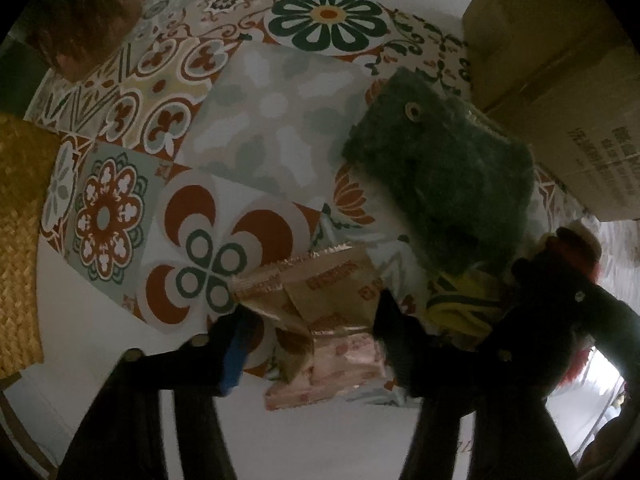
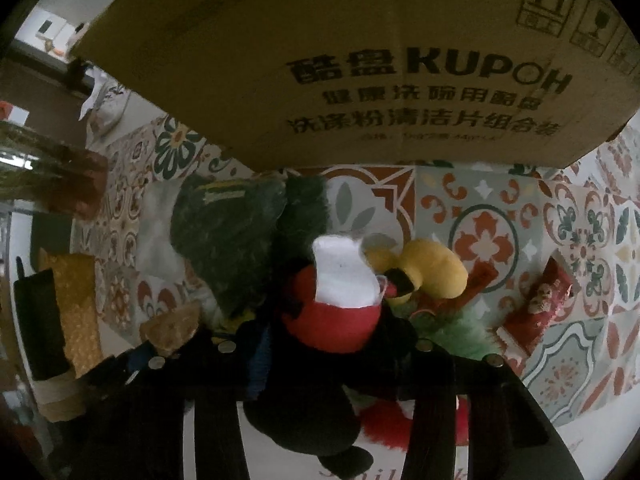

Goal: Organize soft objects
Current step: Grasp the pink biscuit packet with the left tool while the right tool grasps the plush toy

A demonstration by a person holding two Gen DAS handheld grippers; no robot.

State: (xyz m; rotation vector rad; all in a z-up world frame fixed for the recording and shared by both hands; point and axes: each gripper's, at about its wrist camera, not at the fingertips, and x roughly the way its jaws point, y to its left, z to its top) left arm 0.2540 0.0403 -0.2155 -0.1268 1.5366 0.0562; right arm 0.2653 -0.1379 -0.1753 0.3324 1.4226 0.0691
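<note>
My left gripper is shut on a gold snack packet, with a pink packet just under it, above the patterned tablecloth. A green furry plush lies to the right of it, over a yellow and green soft item. My right gripper is shut on a red, white and black plush toy; it shows at the right edge of the left wrist view. A yellow plush and the green plush lie just beyond it.
A big cardboard box stands close behind the plush pile; it also shows in the left wrist view. A woven yellow mat lies at the left. A red snack packet lies on the cloth at the right. A brown container stands far left.
</note>
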